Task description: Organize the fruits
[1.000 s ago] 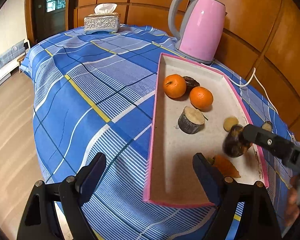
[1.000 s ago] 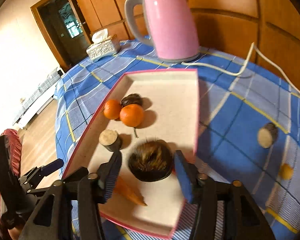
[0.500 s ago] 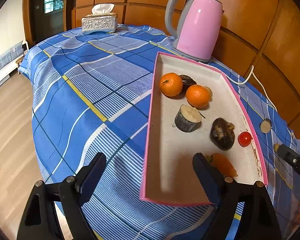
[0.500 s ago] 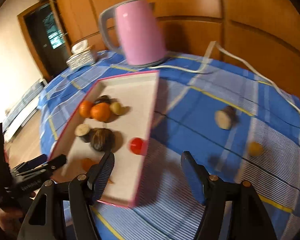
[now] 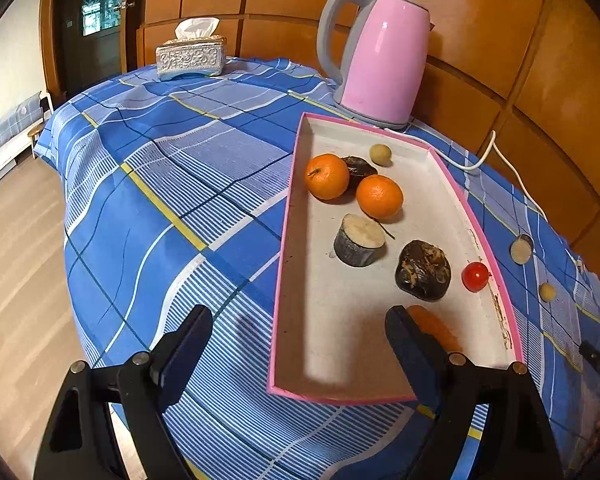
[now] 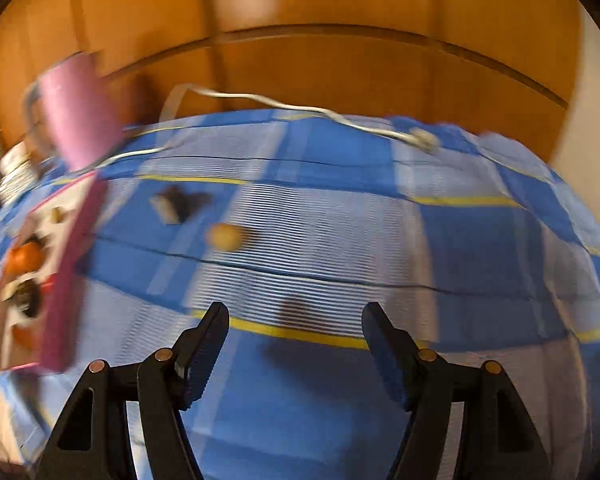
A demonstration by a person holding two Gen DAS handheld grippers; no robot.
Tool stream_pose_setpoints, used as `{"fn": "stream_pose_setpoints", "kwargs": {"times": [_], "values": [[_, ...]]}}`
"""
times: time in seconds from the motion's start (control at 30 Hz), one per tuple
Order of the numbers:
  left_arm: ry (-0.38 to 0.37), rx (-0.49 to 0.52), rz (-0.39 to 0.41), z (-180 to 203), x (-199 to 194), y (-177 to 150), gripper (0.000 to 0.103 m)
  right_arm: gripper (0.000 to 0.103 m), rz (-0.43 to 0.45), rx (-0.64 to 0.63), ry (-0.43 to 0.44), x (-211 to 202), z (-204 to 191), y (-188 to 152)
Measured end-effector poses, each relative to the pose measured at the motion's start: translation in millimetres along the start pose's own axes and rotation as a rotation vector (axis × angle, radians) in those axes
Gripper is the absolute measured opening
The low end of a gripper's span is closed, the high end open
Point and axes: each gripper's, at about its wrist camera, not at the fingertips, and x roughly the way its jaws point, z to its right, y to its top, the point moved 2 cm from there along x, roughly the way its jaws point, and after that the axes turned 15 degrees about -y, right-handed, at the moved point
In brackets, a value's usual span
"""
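Observation:
A pink-rimmed tray holds two oranges, a dark hairy fruit, a red tomato, a cut grey stump, a small yellow fruit and an orange piece. My left gripper hovers open over the tray's near left rim, nothing between its fingers. Right of the tray, a small yellow fruit and a cut round piece lie on the cloth. My right gripper is open and empty over the cloth, short of them; this view is blurred.
A pink kettle stands behind the tray, its white cable trailing over the blue checked cloth. A tissue box sits at the far edge. Wood panelling backs the table; the floor drops away on the left.
The right gripper let go of the dark hairy fruit, which now lies in the tray, and swung away to the right over the cloth. The left gripper stayed put.

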Motion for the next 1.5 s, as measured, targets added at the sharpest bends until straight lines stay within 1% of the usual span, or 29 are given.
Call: {"fn": "stream_pose_setpoints", "kwargs": {"times": [0.07,0.23,0.37,0.47,0.57,0.7,0.9,1.1,1.5], "values": [[0.0,0.008,0.002,1.3,-1.9,-0.3,0.089,0.07,-0.018,0.047,-0.07,8.7,22.8,-4.6],[-0.001,0.018,0.007,4.9,-5.6,-0.3,0.089,0.07,-0.035,0.144,-0.198,20.4,67.5,-11.0],[-0.003,0.027,0.01,7.8,-8.4,-0.3,0.089,0.07,-0.026,0.178,-0.288,22.9,88.2,-14.2],[-0.004,0.035,0.012,10.3,-10.3,-0.5,0.089,0.07,-0.037,0.185,-0.323,27.4,94.6,-18.9],[-0.005,0.042,0.014,12.9,-13.0,-0.9,0.089,0.07,-0.065,0.195,-0.318,37.2,97.5,-28.1],[-0.01,0.045,0.015,16.5,-14.2,-2.2,0.089,0.076,-0.042,0.243,-0.299,37.8,104.0,-34.2],[-0.017,0.066,0.011,21.3,-17.2,-7.2,0.089,0.076,-0.03,0.249,-0.302,37.1,101.0,-34.1],[-0.007,0.056,0.007,16.0,-17.7,-9.9,0.089,0.076,-0.019,0.258,-0.301,36.9,100.6,-36.3],[0.006,0.071,-0.029,18.9,-3.4,-13.8,0.089,0.076,-0.004,0.273,-0.301,34.8,99.6,-38.9]]}}
